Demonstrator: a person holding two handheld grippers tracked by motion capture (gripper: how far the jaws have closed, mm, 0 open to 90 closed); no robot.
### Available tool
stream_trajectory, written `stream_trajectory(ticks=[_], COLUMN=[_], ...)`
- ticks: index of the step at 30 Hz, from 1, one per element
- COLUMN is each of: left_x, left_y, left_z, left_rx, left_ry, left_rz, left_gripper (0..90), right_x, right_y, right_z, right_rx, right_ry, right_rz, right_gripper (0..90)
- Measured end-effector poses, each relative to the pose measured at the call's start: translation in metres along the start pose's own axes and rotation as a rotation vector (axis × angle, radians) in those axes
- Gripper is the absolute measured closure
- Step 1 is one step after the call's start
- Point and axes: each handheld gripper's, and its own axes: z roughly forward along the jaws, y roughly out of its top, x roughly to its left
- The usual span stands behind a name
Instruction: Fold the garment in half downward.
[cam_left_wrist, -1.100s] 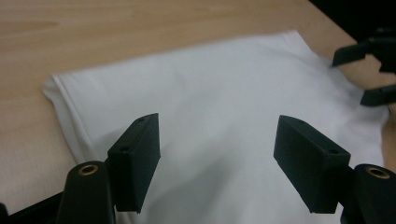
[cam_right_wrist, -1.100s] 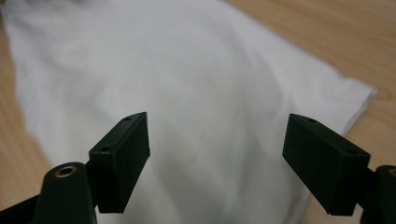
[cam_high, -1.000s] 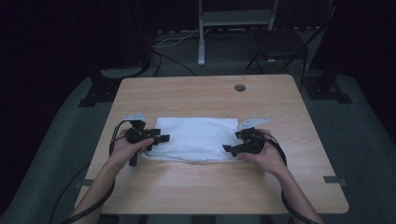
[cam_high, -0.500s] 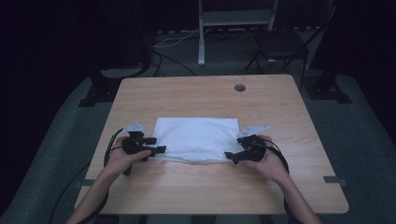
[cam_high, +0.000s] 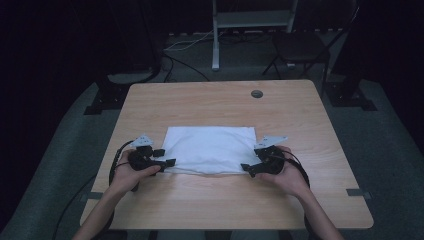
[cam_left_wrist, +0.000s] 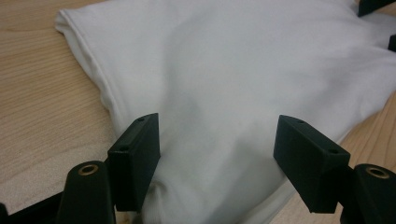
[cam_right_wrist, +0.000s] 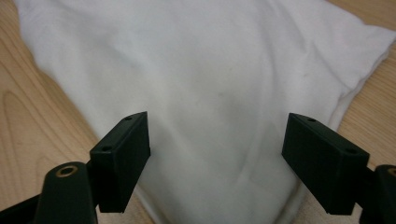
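Observation:
A white folded cloth (cam_high: 210, 149) lies flat in the middle of the wooden table (cam_high: 210, 105). My left gripper (cam_high: 167, 161) is at the cloth's near left corner. In the left gripper view the left gripper (cam_left_wrist: 217, 135) is open, its black jaws wide apart above that corner of the cloth (cam_left_wrist: 233, 70), not pressing on it. My right gripper (cam_high: 247, 167) is at the near right corner. In the right gripper view the right gripper (cam_right_wrist: 217, 130) is also open, the cloth (cam_right_wrist: 210, 60) spreading out between and beyond its jaws.
A round cable hole (cam_high: 257, 93) sits in the table's far half. Beyond the far edge, on the dark floor, stand a white desk leg (cam_high: 215, 35), a folding chair (cam_high: 300, 45) and cables. Tape marks (cam_high: 356, 192) sit at the table's side edges.
Both grippers have slid a little towards the person, from the cloth's side edges to its near corners. The cloth lies flatter. Both stay open.

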Motion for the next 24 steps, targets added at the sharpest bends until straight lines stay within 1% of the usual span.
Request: stream_trajectory(ticks=[1,2,3,4,5,7,8,11,12,13,14,16,17,19,21,22,23,24], left_x=[-0.001,-0.002,-0.003,-0.003,-0.004,-0.005,-0.006,-0.007,-0.008,-0.008,-0.009,-0.011,-0.011,-0.013,-0.012,-0.011,-0.012,-0.015], left_y=[0.001,0.002,0.003,0.003,0.003,0.003,0.002,0.0,-0.002,-0.003,-0.004,-0.006,-0.006,-0.007,-0.004,-0.002,0.001,0.007], left_z=[0.0,0.0,0.001,0.003,0.005,0.008,0.008,0.007,0.007,0.006,0.005,0.004,0.004,0.003,0.002,0.0,-0.001,0.0], left_rx=[-0.013,-0.029,-0.033,-0.024,-0.008,0.012,0.014,0.01,0.004,0.001,-0.001,0.0,-0.001,-0.001,0.009,0.002,-0.012,-0.028], left_ry=[-0.002,-0.005,-0.008,-0.014,-0.019,-0.015,-0.013,-0.01,-0.007,-0.005,-0.002,-0.002,0.001,-0.004,-0.019,-0.022,-0.015,-0.008], left_rz=[-0.001,-0.004,-0.007,-0.007,-0.008,0.005,0.01,0.018,0.025,0.042,0.048,0.045,0.049,0.041,0.007,-0.009,-0.013,-0.012], left_gripper=[31.5,31.5,31.5,31.4,31.4,31.4,31.5,31.5,31.5,31.5,31.5,31.5,31.5,31.5,31.5,31.4,31.4,30.7], right_x=[0.001,0.003,0.005,0.008,0.01,0.013,0.014,0.015,0.015,0.015,0.014,0.014,0.013,0.013,0.013,0.012,0.012,0.012], right_y=[0.002,0.005,0.008,0.011,0.014,0.016,0.017,0.014,0.012,0.01,0.008,0.005,0.004,0.001,0.0,0.0,0.001,0.004], right_z=[-0.002,-0.005,-0.006,-0.006,-0.005,0.0,0.003,0.01,0.011,0.012,0.012,0.01,0.009,0.008,0.006,0.006,0.005,0.005], right_rx=[-0.014,-0.041,-0.064,-0.072,-0.065,-0.043,-0.034,-0.02,-0.014,-0.011,-0.02,-0.018,-0.019,-0.024,-0.023,-0.021,-0.013,-0.01], right_ry=[0.0,0.001,0.005,0.007,0.005,0.017,0.021,0.034,0.035,0.035,0.035,0.035,0.035,0.035,0.035,0.038,0.036,0.033], right_rz=[0.005,0.012,0.014,-0.001,-0.012,-0.027,-0.032,-0.028,-0.024,-0.019,-0.021,-0.009,-0.013,-0.021,-0.022,-0.018,-0.018,-0.007], right_gripper=[22.2,22.2,22.3,22.3,22.2,22.1,22.0,22.0,22.0,21.9,22.0,22.3,22.6,22.9,22.9,22.9,22.2,22.0])
